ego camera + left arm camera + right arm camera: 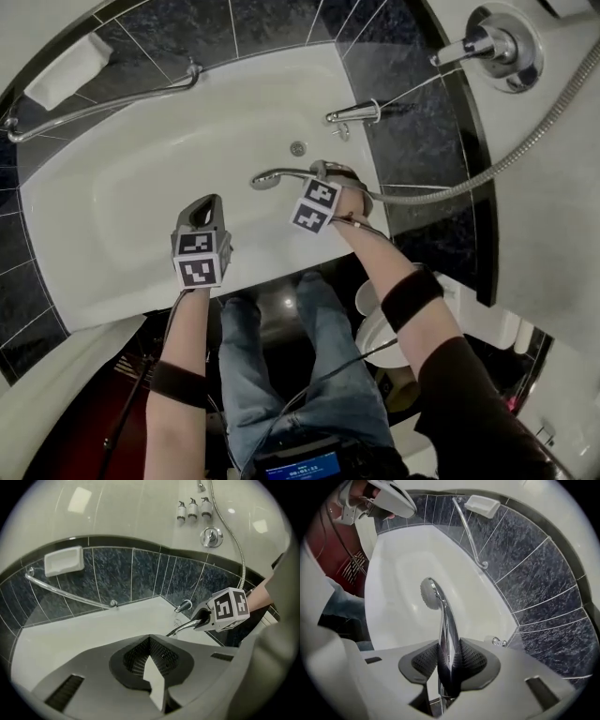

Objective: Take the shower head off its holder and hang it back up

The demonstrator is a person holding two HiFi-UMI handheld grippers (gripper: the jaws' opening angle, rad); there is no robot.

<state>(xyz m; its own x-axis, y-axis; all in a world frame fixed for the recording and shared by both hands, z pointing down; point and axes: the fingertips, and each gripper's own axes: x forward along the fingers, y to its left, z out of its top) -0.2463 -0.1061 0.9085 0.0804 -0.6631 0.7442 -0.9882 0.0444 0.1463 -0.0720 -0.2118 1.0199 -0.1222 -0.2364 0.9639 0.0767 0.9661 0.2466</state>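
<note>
- The shower head is off its holder and low over the white bathtub. Its round spray face hangs above the basin, near the drain.
- The right gripper has it by the chrome handle. Its jaws are partly closed, and the ribbed pads press on both sides of the stem with the head pointing out ahead.
- The piece looks rigid and probably fairly light, but the polished chrome is likely slippery. The straight middle of the handle, where the pads sit now, seems the safest place to hold it.
- The metal hose trails from the handle up and to the right across the dark tiled ledge. It will probably tug and twist the handle as it lifts, so a firm squeeze matters.
- The left gripper is closed with nothing between its jaws. It hovers over the tub's near side, apart from the shower head.
- Hard edges nearby:
  - The tap spout is just beyond the right gripper.
  - The mixer valve is on the wall to the upper right.
  - The grab rail is across the far side.
- Open room lies over the basin and upward. I cannot clearly make out the holder in any view.
</note>
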